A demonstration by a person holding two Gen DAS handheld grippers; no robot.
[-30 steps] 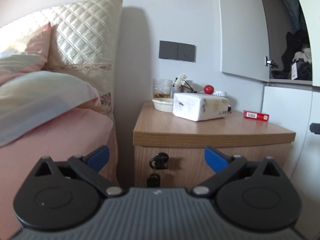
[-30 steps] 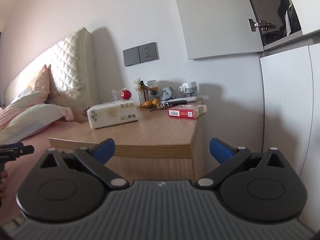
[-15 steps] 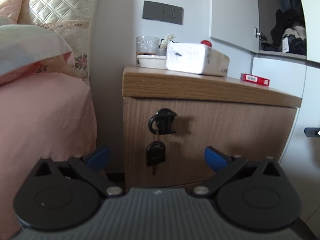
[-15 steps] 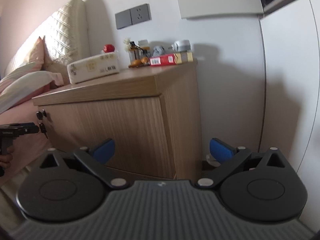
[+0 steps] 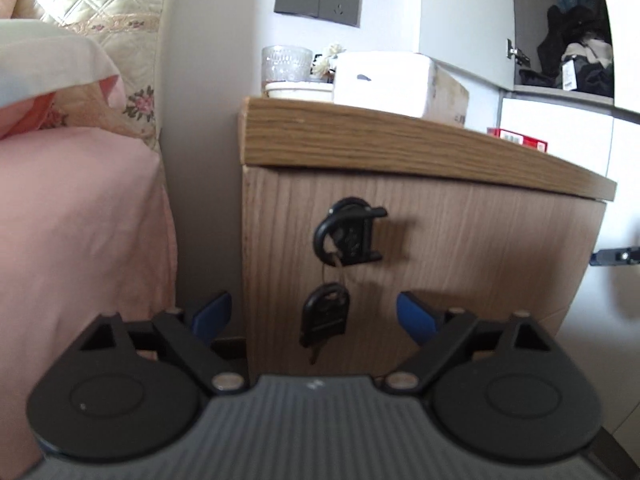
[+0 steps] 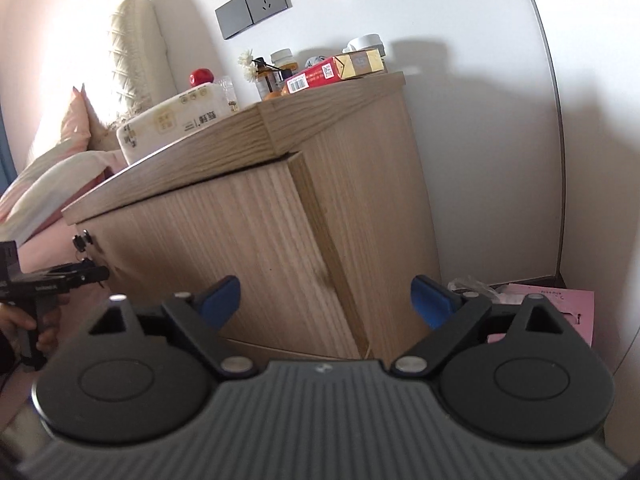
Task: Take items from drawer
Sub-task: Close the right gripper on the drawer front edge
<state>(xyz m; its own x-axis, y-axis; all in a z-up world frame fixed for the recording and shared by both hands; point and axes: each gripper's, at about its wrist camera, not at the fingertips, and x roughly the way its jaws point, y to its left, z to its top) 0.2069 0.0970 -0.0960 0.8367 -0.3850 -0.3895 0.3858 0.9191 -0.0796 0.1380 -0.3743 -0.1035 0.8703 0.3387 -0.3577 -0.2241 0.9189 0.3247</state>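
Observation:
The wooden nightstand's drawer front (image 5: 460,256) is shut. A black lock handle (image 5: 352,236) with hanging black keys (image 5: 325,318) sits on its left part. My left gripper (image 5: 314,314) is open and empty, close in front of the keys, just below the handle. My right gripper (image 6: 326,298) is open and empty, facing the drawer's right front corner (image 6: 320,248). The left gripper also shows at the left edge of the right wrist view (image 6: 52,280), near the handle (image 6: 82,242). The drawer's contents are hidden.
On the nightstand top (image 5: 400,144) stand a white tissue pack (image 5: 384,80), a glass (image 5: 286,64), a white dish (image 5: 298,90) and a red box (image 5: 516,138). A pink bed (image 5: 80,216) lies left. A white wardrobe (image 6: 592,120) stands right, pink paper (image 6: 560,300) on the floor.
Both grippers have dropped lower and moved closer to the nightstand front. The left one now sits right before the keys; the right one faces the drawer's right corner.

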